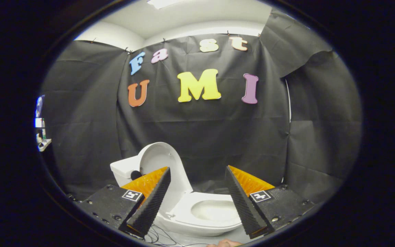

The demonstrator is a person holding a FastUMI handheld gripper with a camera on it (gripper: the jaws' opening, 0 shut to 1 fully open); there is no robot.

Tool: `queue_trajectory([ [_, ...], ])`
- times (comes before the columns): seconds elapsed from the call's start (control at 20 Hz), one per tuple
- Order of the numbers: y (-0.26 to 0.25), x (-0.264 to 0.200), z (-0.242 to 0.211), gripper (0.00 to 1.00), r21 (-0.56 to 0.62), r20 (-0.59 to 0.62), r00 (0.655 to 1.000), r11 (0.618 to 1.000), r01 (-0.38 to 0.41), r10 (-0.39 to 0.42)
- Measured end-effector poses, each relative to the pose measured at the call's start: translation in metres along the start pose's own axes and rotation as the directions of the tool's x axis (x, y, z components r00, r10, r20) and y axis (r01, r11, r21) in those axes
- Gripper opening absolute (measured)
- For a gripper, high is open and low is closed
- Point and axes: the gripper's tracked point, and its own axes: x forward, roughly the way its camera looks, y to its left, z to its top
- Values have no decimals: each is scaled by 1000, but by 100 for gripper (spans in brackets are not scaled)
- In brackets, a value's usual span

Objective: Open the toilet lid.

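Observation:
A white toilet (197, 219) stands on the floor just beyond my fingers. Its lid (163, 163) is raised upright and leans back toward the white tank (123, 169). The seat (183, 209) lies flat around the open bowl (214, 210). My gripper (197, 176) is open, its two orange and black fingers spread wide with nothing between them. The left finger (151, 202) overlaps the lid's lower edge in the picture; the right finger (243, 202) sits in front of the bowl's right side. Neither finger touches the toilet.
Black cloth (201, 137) closes off the booth behind the toilet. Thin dark cables (159, 236) lie on the floor in front of the bowl. Part of a person's hand (225, 243) shows at the bottom. A small shelf with items (41, 137) hangs at far left.

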Motion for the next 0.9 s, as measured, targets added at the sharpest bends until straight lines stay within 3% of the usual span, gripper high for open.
queue_trajectory([
  [0.5, -58, -63, 6, 99, 13, 103, 992, 998, 68, -69],
  [0.9, -85, -80, 0, 99, 28, 174, 981, 996, 86, -90],
])
